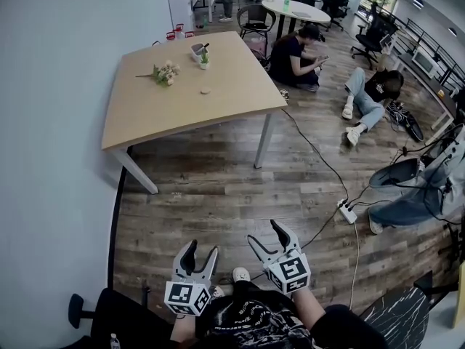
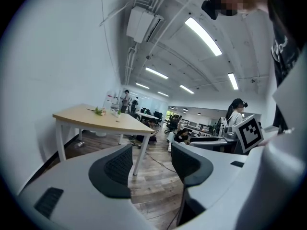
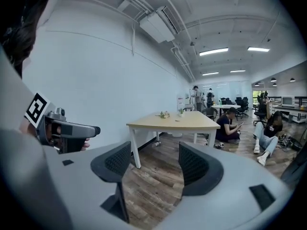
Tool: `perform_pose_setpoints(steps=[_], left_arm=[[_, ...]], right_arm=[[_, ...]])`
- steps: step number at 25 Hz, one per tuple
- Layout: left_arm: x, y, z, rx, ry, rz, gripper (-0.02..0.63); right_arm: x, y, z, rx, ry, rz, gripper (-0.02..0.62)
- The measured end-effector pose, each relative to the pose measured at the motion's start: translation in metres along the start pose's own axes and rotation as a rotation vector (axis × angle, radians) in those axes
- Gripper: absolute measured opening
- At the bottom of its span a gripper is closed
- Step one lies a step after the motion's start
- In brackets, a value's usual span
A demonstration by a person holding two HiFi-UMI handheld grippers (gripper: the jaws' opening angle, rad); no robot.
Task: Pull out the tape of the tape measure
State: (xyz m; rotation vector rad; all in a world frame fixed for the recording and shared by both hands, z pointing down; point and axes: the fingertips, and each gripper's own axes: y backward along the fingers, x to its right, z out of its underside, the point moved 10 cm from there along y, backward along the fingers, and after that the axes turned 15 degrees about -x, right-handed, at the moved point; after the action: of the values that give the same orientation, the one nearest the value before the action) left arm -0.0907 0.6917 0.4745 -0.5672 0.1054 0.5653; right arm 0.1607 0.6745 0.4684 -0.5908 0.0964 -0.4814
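Wooden table [image 1: 145, 115] stands well ahead, bearing a small disc, likely the tape measure [image 1: 205, 90]. Both the left gripper [image 1: 201, 251] and right gripper [image 1: 264, 233] gape empty. The person should step close, then steady it with one gripper and pull with the other.

No legible text, shirt print [image 1: 245, 315] too blurred to read
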Motion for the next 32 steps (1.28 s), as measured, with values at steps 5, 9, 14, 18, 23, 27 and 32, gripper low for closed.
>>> perform_pose_setpoints(steps=[5,9,14,18,23,27,32], left_arm=[[0.014,-0.024,-0.011,-0.018,-0.026,0.005,0.247],[0.026,-0.038,-0.017,-0.027,-0.048,-0.018,0.249],[0.029,-0.051,-0.023,-0.04,-0.041,-0.03,0.249],[0.019,-0.064,-0.029,-0.053,-0.029,-0.036,0.249],[0.001,-0.087,-0.033,-0.07,-0.038,-0.018,0.249],[-0.027,-0.105,-0.051,-0.07,-0.049,-0.009,0.249],[-0.072,-0.131,-0.078,-0.064,-0.047,-0.001,0.249]], right_arm=[[0.028,-0.006,-0.002,-0.012,0.009,-0.012,0.311],[0.043,-0.011,-0.003,-0.016,0.018,-0.03,0.311],[0.057,-0.023,-0.008,-0.035,0.02,-0.065,0.311],[0.064,-0.035,-0.015,-0.05,0.031,-0.089,0.311],[0.071,-0.06,-0.021,-0.072,0.033,-0.105,0.311],[0.074,-0.087,-0.039,-0.072,0.029,-0.079,0.311],[0.077,-0.128,-0.067,-0.066,0.031,-0.07,0.31]])
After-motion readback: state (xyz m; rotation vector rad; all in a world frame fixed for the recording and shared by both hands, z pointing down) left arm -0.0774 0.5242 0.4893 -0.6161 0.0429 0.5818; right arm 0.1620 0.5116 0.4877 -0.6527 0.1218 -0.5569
